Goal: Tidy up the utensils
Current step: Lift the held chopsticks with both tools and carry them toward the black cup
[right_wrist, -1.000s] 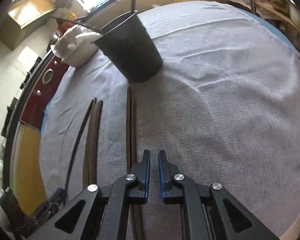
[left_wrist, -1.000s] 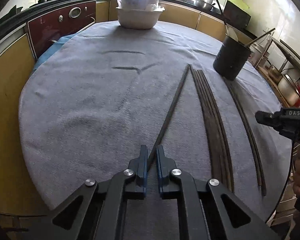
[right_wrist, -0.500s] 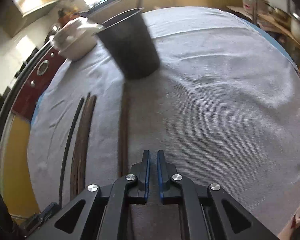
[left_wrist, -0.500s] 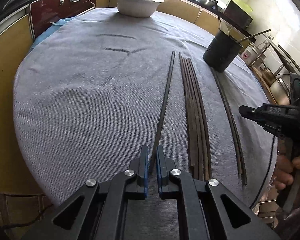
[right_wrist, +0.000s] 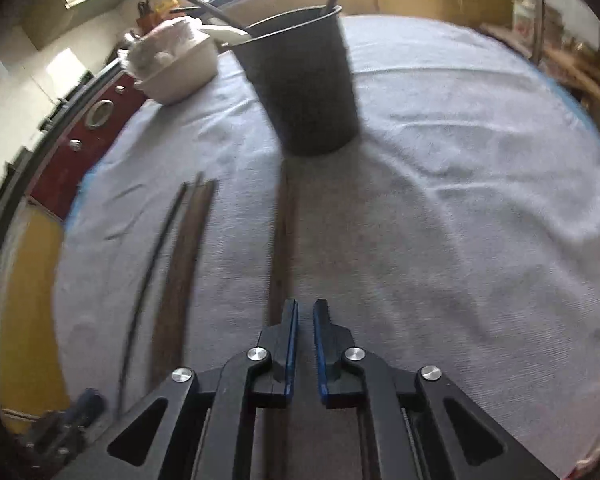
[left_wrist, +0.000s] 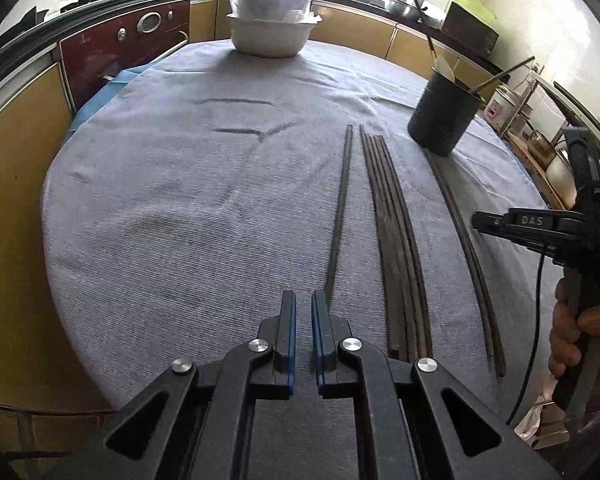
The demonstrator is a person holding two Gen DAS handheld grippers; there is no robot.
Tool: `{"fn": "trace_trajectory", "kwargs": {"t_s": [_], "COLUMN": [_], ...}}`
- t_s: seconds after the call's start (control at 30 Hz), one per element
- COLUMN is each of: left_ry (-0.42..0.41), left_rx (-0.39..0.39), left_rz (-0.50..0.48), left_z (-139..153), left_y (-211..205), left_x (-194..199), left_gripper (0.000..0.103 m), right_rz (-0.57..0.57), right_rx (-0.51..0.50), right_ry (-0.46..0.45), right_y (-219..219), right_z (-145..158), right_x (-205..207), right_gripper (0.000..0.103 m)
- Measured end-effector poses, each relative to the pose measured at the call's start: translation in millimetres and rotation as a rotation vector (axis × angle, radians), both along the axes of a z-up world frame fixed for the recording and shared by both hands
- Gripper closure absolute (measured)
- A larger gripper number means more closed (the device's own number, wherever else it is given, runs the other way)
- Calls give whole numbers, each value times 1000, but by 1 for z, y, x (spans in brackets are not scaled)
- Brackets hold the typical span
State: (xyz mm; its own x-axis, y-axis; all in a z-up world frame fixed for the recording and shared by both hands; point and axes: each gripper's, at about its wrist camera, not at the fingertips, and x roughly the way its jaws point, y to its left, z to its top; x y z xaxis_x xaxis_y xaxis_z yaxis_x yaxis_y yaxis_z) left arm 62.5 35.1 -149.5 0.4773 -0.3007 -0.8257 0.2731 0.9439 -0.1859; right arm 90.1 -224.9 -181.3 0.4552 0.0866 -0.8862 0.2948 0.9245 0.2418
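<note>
Left hand-held gripper [left_wrist: 303, 309]: closed, empty.
Right hand-held gripper [right_wrist: 305, 312]: closed, empty.
Chopsticks [left_wrist: 392, 232]: flat on counter [left_wrist: 180, 208], 1 o'clock of left hand-held gripper.
Holder [left_wrist: 442, 116]: upright, 1 o'clock beyond them.

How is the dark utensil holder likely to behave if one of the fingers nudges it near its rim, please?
The utensil holder is tall and narrow-based, so it may tip. Long utensils leaning outward probably raise its balance point. The grey cloth would likely grip the base, favouring tipping over sliding.

Right wrist view's smeared, so we can't count the chopsticks [right_wrist: 281, 236] at 12 o'clock; their near ends hide under the right gripper [right_wrist: 305, 312].
</note>
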Motion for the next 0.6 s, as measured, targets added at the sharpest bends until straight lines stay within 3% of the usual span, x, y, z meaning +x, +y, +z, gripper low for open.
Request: {"fn": "trace_trajectory", "kwargs": {"t_s": [0.17, 0.3, 0.6], "left_ry": [-2, -8, 10], "left_rx": [6, -2, -3], "left_rz": [-3, -12, -27], "left_z": [1, 5, 0], "left_y": [0, -1, -9], "left_x": [8, 13, 15], "left_gripper": [96, 96, 96], "right_rz": [-55, -28, 25], "right_rx": [44, 154, -16], "right_ry": [15, -15, 19], "right_y": [-20, -20, -1], "right_z": [1, 7, -2], "right_x": [1, 6, 20], "right_gripper": [93, 90, 90]}}
